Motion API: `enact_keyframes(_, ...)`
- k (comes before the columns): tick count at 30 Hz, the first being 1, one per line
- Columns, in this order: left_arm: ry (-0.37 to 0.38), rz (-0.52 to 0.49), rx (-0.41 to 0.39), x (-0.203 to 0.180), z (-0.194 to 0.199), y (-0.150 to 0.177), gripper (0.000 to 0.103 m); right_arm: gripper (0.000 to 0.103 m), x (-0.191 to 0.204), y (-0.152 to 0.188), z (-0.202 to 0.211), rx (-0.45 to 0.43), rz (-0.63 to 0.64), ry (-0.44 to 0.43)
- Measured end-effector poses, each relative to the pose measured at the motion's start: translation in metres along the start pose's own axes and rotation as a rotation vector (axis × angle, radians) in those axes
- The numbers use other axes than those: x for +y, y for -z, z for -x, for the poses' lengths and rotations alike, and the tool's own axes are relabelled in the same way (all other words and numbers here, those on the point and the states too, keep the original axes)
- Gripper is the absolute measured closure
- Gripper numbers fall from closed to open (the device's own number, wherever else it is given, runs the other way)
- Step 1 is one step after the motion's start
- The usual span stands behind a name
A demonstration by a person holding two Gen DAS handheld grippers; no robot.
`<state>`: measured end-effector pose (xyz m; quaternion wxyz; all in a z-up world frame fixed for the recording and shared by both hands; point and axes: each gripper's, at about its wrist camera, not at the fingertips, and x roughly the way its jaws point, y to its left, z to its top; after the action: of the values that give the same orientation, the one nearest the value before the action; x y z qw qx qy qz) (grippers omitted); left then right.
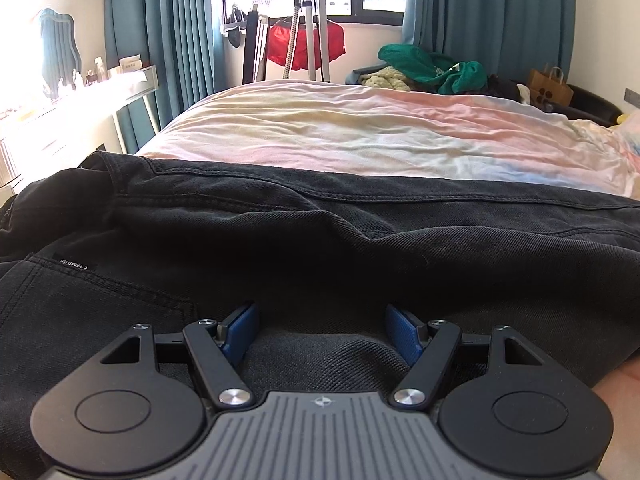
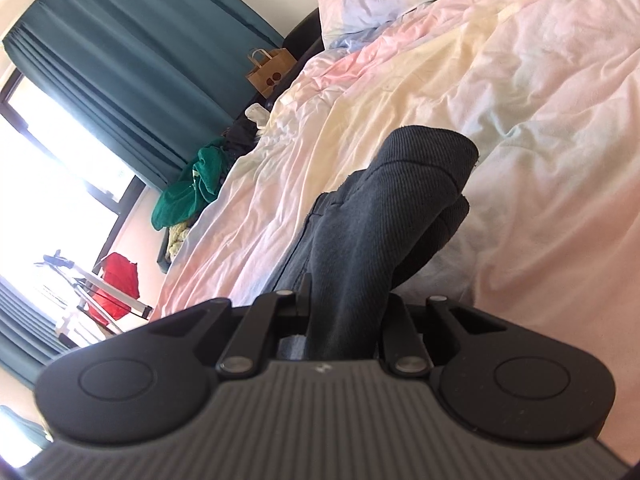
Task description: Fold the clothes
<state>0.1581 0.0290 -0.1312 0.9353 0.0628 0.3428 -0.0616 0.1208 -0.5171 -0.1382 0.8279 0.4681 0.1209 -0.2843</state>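
1. Jeans (image 1: 320, 232), black denim, lie across the near edge of the bed (image 1: 340, 132), spread out ahead of my left fingers and running off to both sides of them
2. My left gripper (image 1: 320, 320) is released: its two blue pads (image 1: 244, 322) stand wide apart with denim between and under them, and neither pad presses the cloth together
3. Just beyond the left-hand pad I see a back pocket with a small black label (image 1: 72, 266) stitched at its corner
4. Farther ahead of the left fingers a stitched seam runs crosswise, and past it the pale pastel sheet begins
5. My right gripper (image 2: 346, 312) is clenched on a thick bunch of the same dark jeans (image 2: 384, 216), which fills the gap between the fingers
6. From the right fingers the cloth reaches forward in a doubled fold, its rounded end lifted above the sheet (image 2: 540, 200)
7. The right view is tilted, so the bed slopes across it; I cannot tell whether the fold's far end touches the sheet
8. Well beyond the left fingers, past the far edge of the bed, a pile of clothes with a green garment (image 1: 432, 66) on top sits beside a brown paper bag (image 1: 550, 88)
9. Teal curtains (image 1: 160, 28) flank a bright window, with a red garment (image 1: 306, 46) hanging below it behind a stand (image 1: 314, 20)
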Motion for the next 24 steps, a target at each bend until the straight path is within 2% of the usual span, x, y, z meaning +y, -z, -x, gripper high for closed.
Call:
enact_keyframes(3, 0.004, -0.013, 0.009, 0.000, -0.002, -0.001, 0.031, 0.088, 0.012, -0.001, 0.007, -0.019, 0.047, 0.007)
enact_keyframes(8, 0.028, -0.014, 0.017, 0.004, 0.002, -0.008, 0.031, 0.088, 0.060, 0.005, 0.025, -0.084, 0.234, 0.000)
enact_keyframes(14, 0.053, 0.016, 0.021, 0.011, 0.009, -0.013, 0.031, 0.088, 0.143, 0.026, 0.053, -0.145, 0.498, -0.053)
enact_keyframes(16, 0.056, 0.013, 0.015, 0.011, 0.013, -0.014, 0.031, 0.088, 0.177, 0.042, 0.067, -0.170, 0.634, -0.091)
enact_keyframes(19, 0.062, 0.028, -0.002, 0.014, 0.022, -0.018, 0.031, 0.088, 0.228, 0.090, 0.089, -0.215, 0.922, -0.172)
enact_keyframes(21, 0.058, 0.045, -0.024, 0.019, 0.031, -0.020, 0.031, 0.088, 0.252, 0.135, 0.101, -0.226, 1.116, -0.236)
enact_keyframes(24, 0.051, 0.072, -0.058, 0.027, 0.045, -0.022, 0.030, 0.088, 0.256, 0.203, 0.105, -0.157, 1.305, -0.306)
